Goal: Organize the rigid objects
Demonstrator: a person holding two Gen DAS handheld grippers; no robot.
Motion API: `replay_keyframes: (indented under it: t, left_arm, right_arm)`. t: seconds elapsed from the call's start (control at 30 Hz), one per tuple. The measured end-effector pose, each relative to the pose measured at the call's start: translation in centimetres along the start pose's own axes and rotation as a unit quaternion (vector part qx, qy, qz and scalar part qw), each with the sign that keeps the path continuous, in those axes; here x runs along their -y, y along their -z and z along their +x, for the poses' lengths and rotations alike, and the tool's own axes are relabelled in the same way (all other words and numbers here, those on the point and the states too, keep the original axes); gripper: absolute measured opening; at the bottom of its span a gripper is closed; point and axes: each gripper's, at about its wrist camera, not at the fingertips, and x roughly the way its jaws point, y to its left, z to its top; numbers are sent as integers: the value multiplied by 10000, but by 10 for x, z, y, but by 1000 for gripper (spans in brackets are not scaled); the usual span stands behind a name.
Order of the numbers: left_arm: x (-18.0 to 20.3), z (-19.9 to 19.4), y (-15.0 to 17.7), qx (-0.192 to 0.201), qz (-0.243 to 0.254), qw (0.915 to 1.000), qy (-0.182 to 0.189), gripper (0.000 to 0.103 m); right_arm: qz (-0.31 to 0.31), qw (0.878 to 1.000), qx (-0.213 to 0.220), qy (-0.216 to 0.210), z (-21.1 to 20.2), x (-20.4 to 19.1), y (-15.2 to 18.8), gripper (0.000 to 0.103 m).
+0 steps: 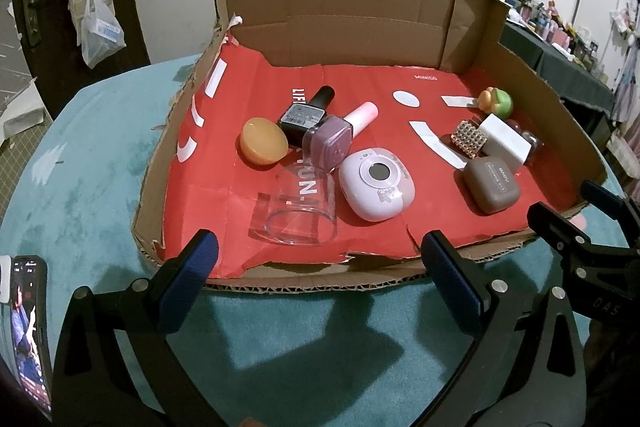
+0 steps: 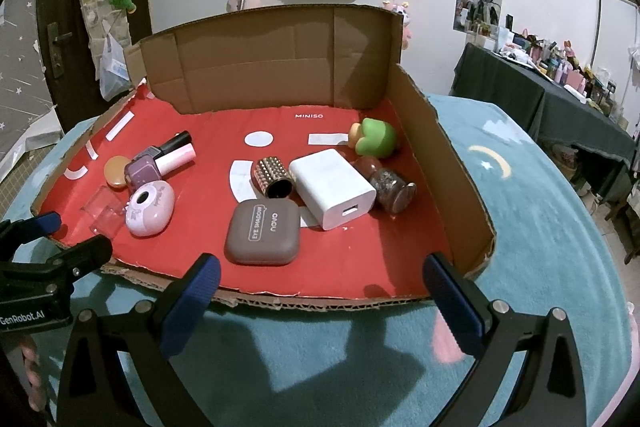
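Two clusters: the small things lie in two loose groups inside the cardboard tray (image 2: 440,163), which is lined with red paper.
Left group: an orange disc (image 1: 263,140), a black bottle (image 1: 304,115), a purple nail polish (image 1: 328,141) with a pink cap, a pink round case (image 1: 376,189) and a clear glass (image 1: 298,211) on its side, all near the tray's left half, several touching.
Right group: a brown eye-shadow case (image 2: 262,231), a white charger (image 2: 332,187), a studded tube (image 2: 272,177), a small jar (image 2: 394,190) on its side and a green toy (image 2: 374,138), gathered toward the tray's right wall.
Left gripper (image 1: 320,255): wide open, holding nothing, hovering just outside the tray's torn front edge, opposite the glass.
Right gripper (image 2: 320,277): likewise spread wide and empty, just outside the front edge, opposite the eye-shadow case.
Progress: everything visible sits within the tray, nothing on the teal cloth (image 2: 540,227) around it. This would fit either a sorted finish in two heaps or a jumble awaiting tidying; the tipped glass and jar lean toward more to do, though I cannot settle it.
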Motion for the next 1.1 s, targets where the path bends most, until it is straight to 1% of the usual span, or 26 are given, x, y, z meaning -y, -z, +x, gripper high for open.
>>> replay_keyframes:
  t: [1.1]
  left_arm:
    - [0, 3, -1, -53, -2, 10000, -45, 103]
  right_arm:
    - [0, 10000, 4, -1, 0, 0, 0, 103]
